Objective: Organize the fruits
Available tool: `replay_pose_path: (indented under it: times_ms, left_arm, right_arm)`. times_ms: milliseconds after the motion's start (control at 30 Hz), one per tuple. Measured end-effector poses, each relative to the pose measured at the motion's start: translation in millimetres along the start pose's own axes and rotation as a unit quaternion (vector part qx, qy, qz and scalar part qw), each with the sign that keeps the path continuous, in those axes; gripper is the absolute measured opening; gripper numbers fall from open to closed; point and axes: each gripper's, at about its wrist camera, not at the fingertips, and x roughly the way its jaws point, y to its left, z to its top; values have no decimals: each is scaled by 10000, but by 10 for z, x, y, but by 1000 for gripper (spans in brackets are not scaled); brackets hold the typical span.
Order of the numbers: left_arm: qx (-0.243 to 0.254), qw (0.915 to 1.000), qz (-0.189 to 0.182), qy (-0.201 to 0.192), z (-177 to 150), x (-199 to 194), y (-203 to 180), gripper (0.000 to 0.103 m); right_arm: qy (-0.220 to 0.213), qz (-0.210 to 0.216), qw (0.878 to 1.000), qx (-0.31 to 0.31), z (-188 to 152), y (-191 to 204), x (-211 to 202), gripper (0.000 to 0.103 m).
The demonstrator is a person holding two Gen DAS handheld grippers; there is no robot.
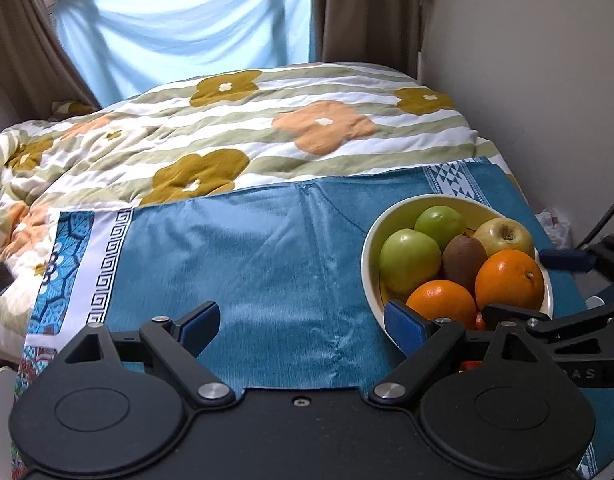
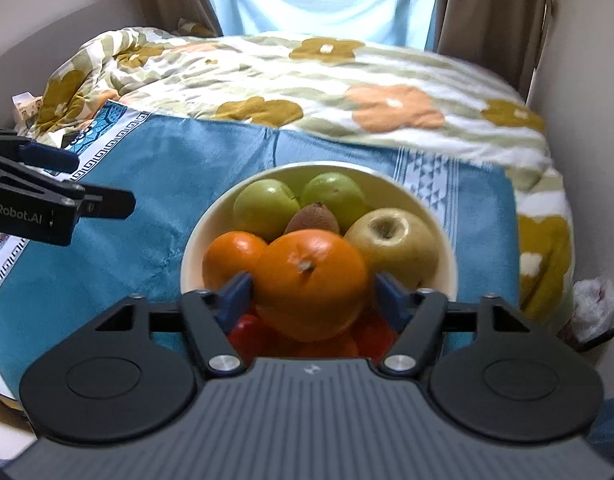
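Left view: the left gripper (image 1: 303,330) hangs with its jaws apart and nothing between them over the blue cloth (image 1: 247,260) — open room from 9 to 12 o'clock. The bowl (image 1: 373,236) sits at 2 o'clock, already piled with fruit.

Right view: the right gripper (image 2: 311,294) brackets the front orange (image 2: 311,280); whether it is clamped I cannot tell. Red fruit (image 2: 247,332) shows at 6 o'clock — the task looks nearly done.

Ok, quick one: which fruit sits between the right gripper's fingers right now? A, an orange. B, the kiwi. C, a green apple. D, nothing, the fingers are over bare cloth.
A: in the right wrist view the right gripper has its blue fingers on either side of the nearest orange at the front of the bowl; whether the pads actually touch it is not clear.
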Motion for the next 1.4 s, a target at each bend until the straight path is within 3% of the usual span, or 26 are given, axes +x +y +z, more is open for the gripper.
replay_pose_path:
  times_ms: [433,733,900,1167,1400]
  left_arm:
    - [-331,9981,429,-296,-140,-479,141,92]
    - [-549,9944,561,-707,-272,-1129,476,92]
    - [-483,9923,550,-1003,-329,-1522,620,93]
    - [-262,9859,624,-1531,-583,-2016,726,103]
    - [-258,9861,644,-1509,-823,-2157,767,103]
  right_arm:
    - [-194,83,9997,86,44,45,-316,102]
    - [-484,-115,9986,206,211,433,-975,102]
    - [-578,-113,9957,715,270,626,-1434,102]
    - [-836,-796,9880,1023,155,1036,-1936,103]
    - [-810,-1069,9833,1230,-36,1206,-2072,103]
